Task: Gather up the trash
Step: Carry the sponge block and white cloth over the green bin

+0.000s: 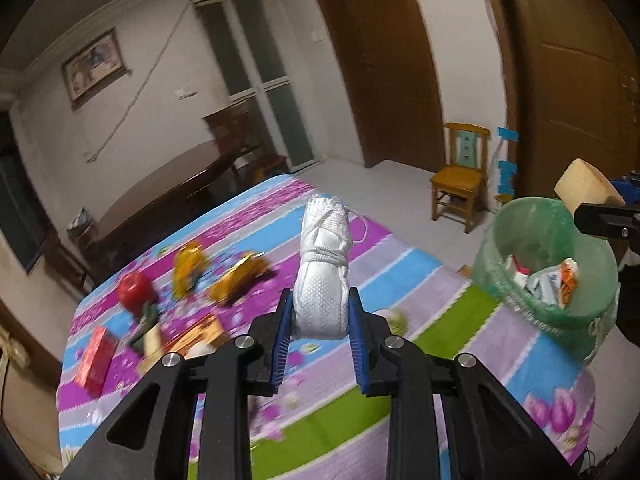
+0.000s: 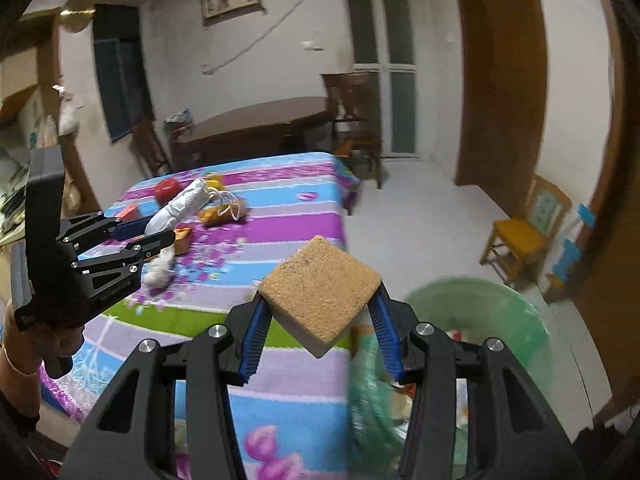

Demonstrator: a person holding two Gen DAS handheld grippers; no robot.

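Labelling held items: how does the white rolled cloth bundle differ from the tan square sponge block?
The white rolled cloth bundle is long, tied with cord, and sticks out lengthwise from the left gripper. The tan square sponge block is flat, squat and rough-topped, clamped cornerwise in the right gripper. A loose cord trails off the bundle; the block has none. Both are held above the striped tablecloth, near the green-lined bin.

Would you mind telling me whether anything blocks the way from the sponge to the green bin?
Nothing visible does. The sponge, held in the right gripper, is already beside the bin, whose mouth is open, with only trash lying inside.
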